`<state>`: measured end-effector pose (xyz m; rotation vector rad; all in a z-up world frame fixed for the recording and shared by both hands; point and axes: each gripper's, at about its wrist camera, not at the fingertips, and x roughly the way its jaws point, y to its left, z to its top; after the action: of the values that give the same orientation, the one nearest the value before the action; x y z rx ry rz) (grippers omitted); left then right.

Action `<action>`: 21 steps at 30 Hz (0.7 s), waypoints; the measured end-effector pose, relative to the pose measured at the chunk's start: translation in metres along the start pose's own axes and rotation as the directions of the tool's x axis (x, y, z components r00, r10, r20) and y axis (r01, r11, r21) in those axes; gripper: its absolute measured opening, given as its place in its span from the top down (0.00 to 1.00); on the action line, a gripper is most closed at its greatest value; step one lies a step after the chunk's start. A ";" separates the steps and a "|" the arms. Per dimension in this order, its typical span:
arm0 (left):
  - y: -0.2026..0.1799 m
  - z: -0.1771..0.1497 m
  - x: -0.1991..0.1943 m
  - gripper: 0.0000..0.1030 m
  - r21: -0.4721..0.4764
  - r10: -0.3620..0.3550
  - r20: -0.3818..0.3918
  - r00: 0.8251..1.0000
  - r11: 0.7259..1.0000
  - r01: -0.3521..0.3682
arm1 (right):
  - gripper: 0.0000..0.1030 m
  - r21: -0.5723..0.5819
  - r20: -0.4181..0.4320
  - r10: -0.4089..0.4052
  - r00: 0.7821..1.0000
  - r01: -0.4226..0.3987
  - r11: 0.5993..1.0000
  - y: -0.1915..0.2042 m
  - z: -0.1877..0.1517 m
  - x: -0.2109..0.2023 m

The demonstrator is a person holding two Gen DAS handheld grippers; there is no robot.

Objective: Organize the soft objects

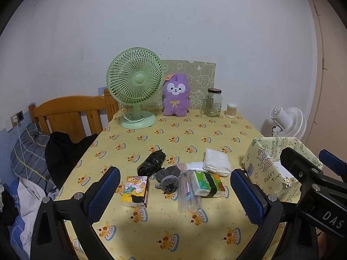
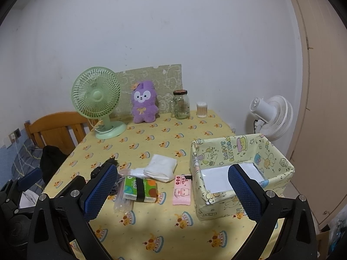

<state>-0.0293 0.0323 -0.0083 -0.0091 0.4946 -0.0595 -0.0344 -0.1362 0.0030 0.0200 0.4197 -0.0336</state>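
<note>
Hand-held grippers (image 1: 175, 191) (image 2: 173, 191) agape beside paper-lined box (image 2: 279, 162)

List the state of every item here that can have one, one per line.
left gripper: open, holding nothing
right gripper: open, holding nothing
box: open-topped, only a white sheet inside
green tissue pack: lying flat, banded
pink pack: lying flat beside the box
white cloth: folded
glass jar: upright, lid on
green fan: upright
plush toy: upright
</note>
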 end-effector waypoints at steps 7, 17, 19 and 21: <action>0.004 -0.004 0.006 0.01 -0.005 -0.001 -0.002 1.000 1.000 0.001 | 0.00 -0.001 -0.001 0.007 1.000 -0.007 1.000 0.005 -0.003 0.006; 0.007 -0.020 0.022 0.02 0.025 0.010 -0.030 1.000 1.000 -0.009 | 0.02 -0.025 -0.024 0.051 0.998 -0.052 0.998 0.023 -0.020 0.025; 0.009 -0.022 0.026 0.04 0.027 0.008 -0.038 0.999 1.000 -0.007 | 0.03 -0.023 -0.034 0.065 0.997 -0.066 0.998 0.026 -0.024 0.030; 0.011 -0.025 0.031 0.04 0.026 0.005 -0.050 0.999 1.000 -0.003 | 0.04 -0.023 -0.043 0.077 0.996 -0.078 0.997 0.030 -0.026 0.035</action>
<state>-0.0137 0.0415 -0.0450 0.0184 0.5435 -0.0622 -0.0125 -0.1068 -0.0349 0.0130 0.4608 0.0480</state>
